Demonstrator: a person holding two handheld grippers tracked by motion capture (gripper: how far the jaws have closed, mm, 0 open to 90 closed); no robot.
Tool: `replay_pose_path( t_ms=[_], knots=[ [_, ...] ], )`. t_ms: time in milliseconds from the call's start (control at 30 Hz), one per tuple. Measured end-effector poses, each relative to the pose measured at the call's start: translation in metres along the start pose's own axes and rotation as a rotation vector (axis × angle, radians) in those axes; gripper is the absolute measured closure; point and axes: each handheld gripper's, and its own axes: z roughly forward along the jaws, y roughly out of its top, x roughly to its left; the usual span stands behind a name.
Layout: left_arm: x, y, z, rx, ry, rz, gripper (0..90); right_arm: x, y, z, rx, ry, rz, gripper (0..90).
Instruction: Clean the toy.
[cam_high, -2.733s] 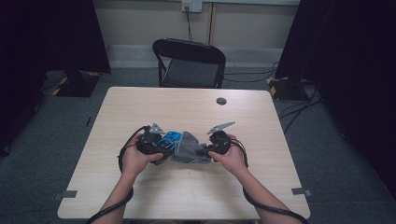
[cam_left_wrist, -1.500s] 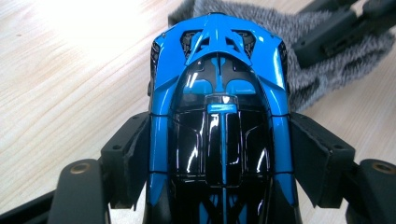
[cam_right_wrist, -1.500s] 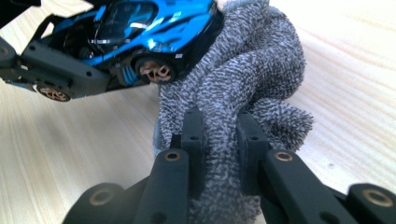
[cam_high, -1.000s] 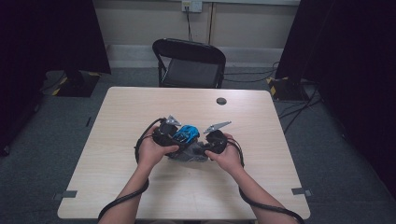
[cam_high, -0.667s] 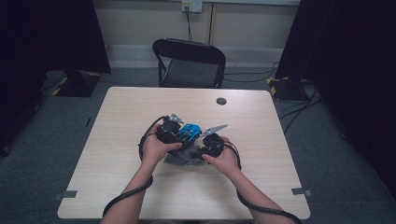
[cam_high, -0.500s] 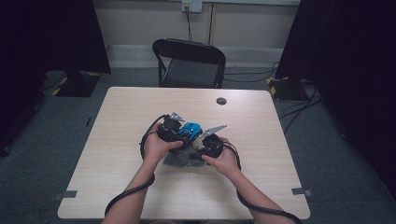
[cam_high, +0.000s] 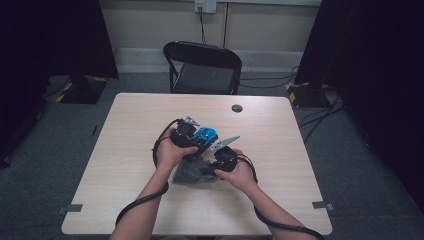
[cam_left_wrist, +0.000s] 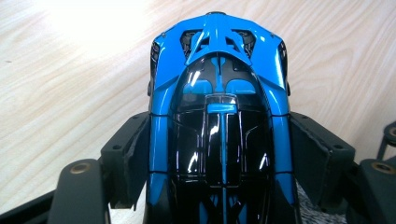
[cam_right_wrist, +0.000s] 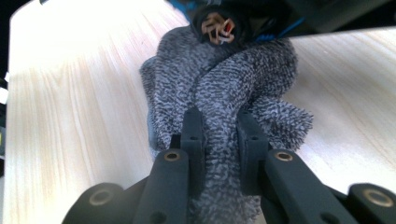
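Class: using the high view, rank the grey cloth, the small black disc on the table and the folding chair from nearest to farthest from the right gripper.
1. Grey cloth, pinched in the right gripper.
2. Black disc, farther up the table.
3. Folding chair, beyond the table's far edge.

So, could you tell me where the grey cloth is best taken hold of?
Grip the bunched fold of the grey cloth at its near end, coming in low along the table; the ridge there stands up, narrow enough to pinch, as the right gripper does.

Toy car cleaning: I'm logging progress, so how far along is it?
Done: left gripper clamps the blue toy car; right gripper pinches the grey cloth. In hand: cloth lies bunched against the car's wheel. Left: wiping the body; how much is already wiped cannot be told.
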Motion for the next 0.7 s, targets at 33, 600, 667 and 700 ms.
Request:
replay_pose_path(
  t_ms=[33,600,667,700],
  knots=[
    [0.001,0.0,-0.001,-0.004,0.0,0.0,28.2,-0.001,0.0,-0.001,0.001,-0.002,0.001,77.0],
    [0.0,-0.016,-0.031,-0.013,0.011,0.041,28.3,-0.058,-0.007,-0.061,-0.061,-0.225,0.12,77.0],
    [-0.001,-0.019,-0.03,-0.003,0.003,0.045,28.2,-0.063,-0.006,-0.067,-0.072,-0.247,0.131,77.0],
    [-0.002,-0.02,-0.029,-0.006,0.004,0.045,28.2,-0.065,-0.005,-0.07,-0.079,-0.253,0.139,77.0]
  ],
)
